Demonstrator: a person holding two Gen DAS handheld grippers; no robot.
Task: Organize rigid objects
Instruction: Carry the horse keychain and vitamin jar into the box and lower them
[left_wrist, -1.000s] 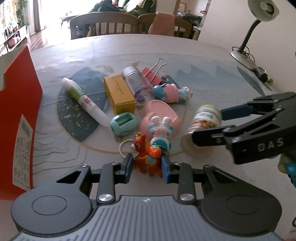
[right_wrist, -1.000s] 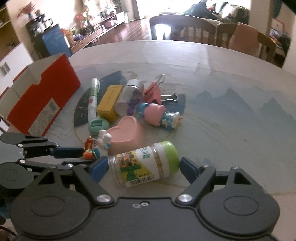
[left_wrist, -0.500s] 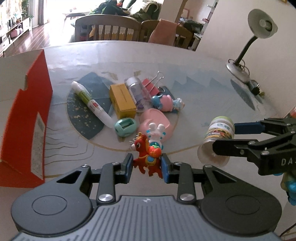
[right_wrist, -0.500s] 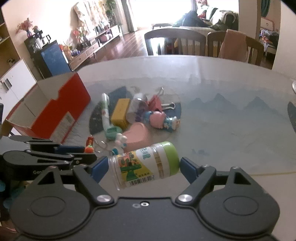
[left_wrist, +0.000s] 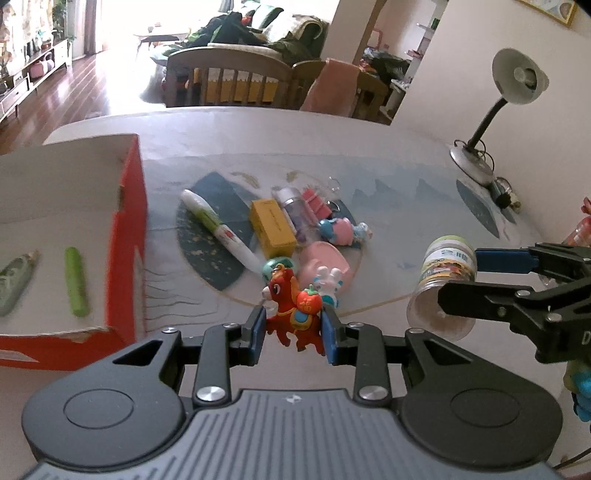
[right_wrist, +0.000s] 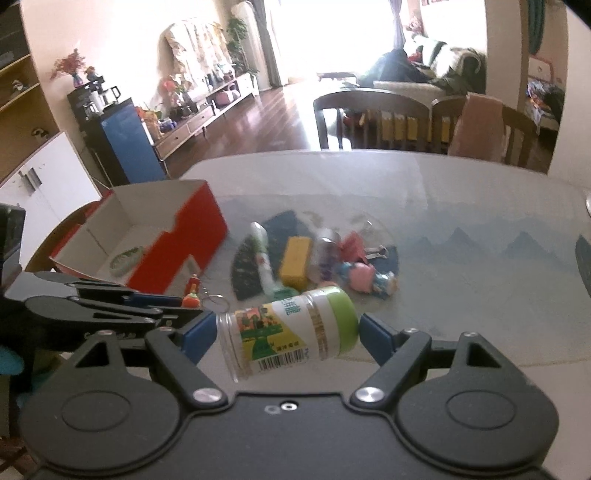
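Note:
My left gripper (left_wrist: 293, 328) is shut on a red toy horse keychain (left_wrist: 291, 308), held above the table. My right gripper (right_wrist: 286, 332) is shut end to end on a clear jar with a green lid (right_wrist: 288, 328), lifted off the table; in the left wrist view the jar (left_wrist: 443, 273) hangs at the right. A red box (left_wrist: 125, 236) stands open at the left with a green stick (left_wrist: 76, 280) and a tube (left_wrist: 14, 280) inside. On the table lie a white glue pen (left_wrist: 218, 230), a yellow box (left_wrist: 272, 227), a pink heart dish (left_wrist: 325, 260) and a pig figure (left_wrist: 341, 230).
A desk lamp (left_wrist: 495, 110) stands at the table's far right with its cable. Wooden chairs (left_wrist: 236, 79) line the far edge. A white rabbit toy (left_wrist: 328, 282), a small clear bottle (left_wrist: 295, 216) and red binder clips (left_wrist: 316, 201) sit in the pile.
Both grippers rose with their loads; the pile looks smaller and farther. The left gripper shifted toward the red box, whose inside now shows. The jar came up off the table.

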